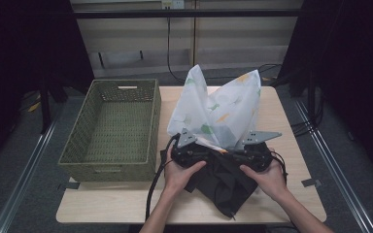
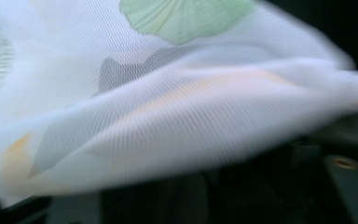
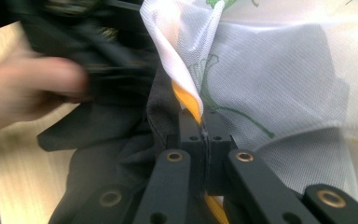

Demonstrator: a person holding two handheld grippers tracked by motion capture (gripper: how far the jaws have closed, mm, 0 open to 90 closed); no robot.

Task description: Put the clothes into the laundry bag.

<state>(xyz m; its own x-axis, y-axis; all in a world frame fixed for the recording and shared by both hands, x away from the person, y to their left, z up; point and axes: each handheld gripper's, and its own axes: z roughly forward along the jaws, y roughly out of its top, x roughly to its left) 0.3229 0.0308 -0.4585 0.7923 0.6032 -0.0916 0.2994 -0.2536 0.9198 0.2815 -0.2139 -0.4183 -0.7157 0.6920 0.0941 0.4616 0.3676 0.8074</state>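
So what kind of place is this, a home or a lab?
Probably a lab or recording rig: a bare wooden table, floor rails, loose cables, dark curtains around, and a woven basket as a prop.

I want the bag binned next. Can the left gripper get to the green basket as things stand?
Probably yes: the green basket sits open-topped just beside the left gripper, with only bare table between them.

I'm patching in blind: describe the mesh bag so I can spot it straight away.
Start at the wooden table and skip the green woven basket on its left half. Right of it, above the two grippers, the mesh bag stands up in two peaks. It is sheer white with green and orange leaf prints, unlike the black cloth lying under it.
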